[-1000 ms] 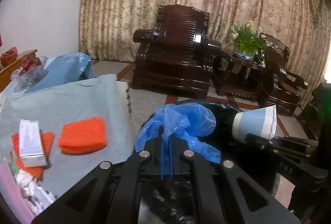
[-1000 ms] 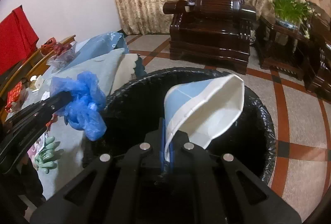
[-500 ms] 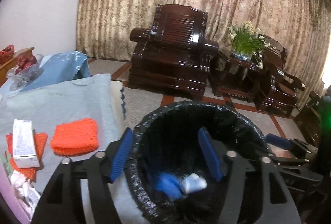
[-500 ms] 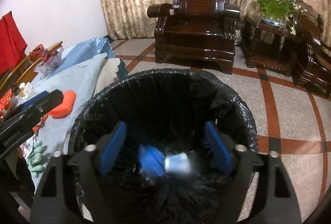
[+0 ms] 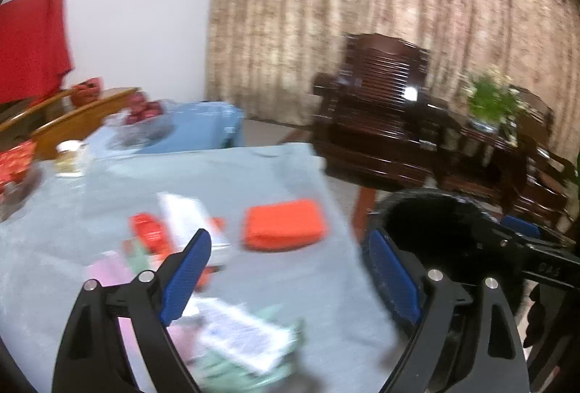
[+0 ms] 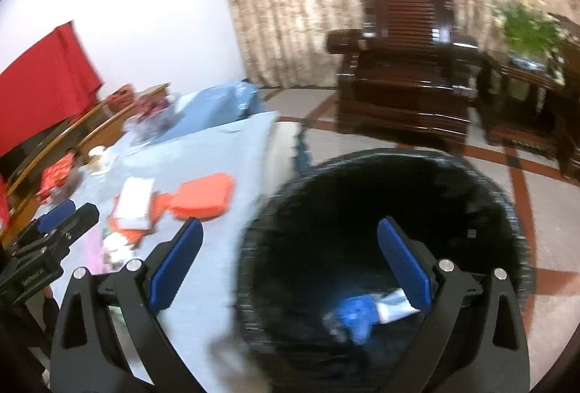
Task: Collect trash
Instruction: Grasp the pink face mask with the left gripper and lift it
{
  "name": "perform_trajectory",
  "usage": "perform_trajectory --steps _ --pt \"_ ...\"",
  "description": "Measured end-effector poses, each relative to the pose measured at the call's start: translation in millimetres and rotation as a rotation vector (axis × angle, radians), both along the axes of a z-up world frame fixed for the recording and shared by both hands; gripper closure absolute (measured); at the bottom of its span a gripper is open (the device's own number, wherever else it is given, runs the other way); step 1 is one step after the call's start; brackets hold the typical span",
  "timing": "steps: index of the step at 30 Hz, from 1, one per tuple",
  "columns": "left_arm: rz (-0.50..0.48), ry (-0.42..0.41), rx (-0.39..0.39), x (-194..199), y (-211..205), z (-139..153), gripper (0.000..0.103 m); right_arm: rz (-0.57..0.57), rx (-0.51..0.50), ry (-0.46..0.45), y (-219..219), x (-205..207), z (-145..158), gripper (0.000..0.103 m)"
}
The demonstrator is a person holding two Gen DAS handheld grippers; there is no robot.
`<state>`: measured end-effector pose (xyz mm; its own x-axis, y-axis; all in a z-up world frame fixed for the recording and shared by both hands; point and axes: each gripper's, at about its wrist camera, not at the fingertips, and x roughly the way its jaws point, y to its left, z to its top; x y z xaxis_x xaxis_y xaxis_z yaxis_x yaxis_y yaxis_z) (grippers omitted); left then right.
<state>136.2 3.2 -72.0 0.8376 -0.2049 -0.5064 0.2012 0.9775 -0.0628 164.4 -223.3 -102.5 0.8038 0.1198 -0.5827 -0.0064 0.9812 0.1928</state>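
From the left wrist, the left hand-held gripper [image 5: 290, 269] has just been opening and stands spread wide with nothing between its blue pads [image 5: 185, 275]. It hangs over the counter [image 5: 224, 175], which wears a pale grey-blue cloth. An orange knitted pad [image 5: 284, 224] lies there beside a white box [image 5: 192, 226], with blurred papers nearer the camera. The black-lined trash bin [image 5: 431, 222] stands just off the counter's edge at right, and the other gripper's tip shows beyond it.

From the right wrist, the right hand-held gripper [image 6: 290, 266] has also just been opening and is released, empty. It sits above the trash bin [image 6: 362, 175]. Down inside lie the crumpled blue plastic bag [image 6: 353, 315] and the paper cup [image 6: 393, 304], touching each other. The left hand-held gripper [image 6: 63, 219] pokes in at far left, over the counter [image 6: 235, 146].
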Motion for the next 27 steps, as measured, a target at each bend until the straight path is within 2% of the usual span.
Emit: perform_trajectory --steps 9,14,21,27 --pt "0.214 0.009 0.031 -26.7 103.4 -12.6 0.016 0.204 -0.001 -0.006 95.4 8.7 -4.0 0.009" --pt "0.266 0.036 0.036 -36.9 134.4 -26.7 0.016 0.253 -0.019 -0.002 129.2 13.0 -11.3 0.009" --pt "0.282 0.109 0.03 -38.5 143.6 -54.9 0.016 0.256 -0.062 0.017 144.2 13.4 -28.6 0.009" --pt "0.27 0.142 0.024 -20.2 136.1 -71.4 0.016 0.248 -0.079 0.039 139.9 19.0 -36.6 0.009"
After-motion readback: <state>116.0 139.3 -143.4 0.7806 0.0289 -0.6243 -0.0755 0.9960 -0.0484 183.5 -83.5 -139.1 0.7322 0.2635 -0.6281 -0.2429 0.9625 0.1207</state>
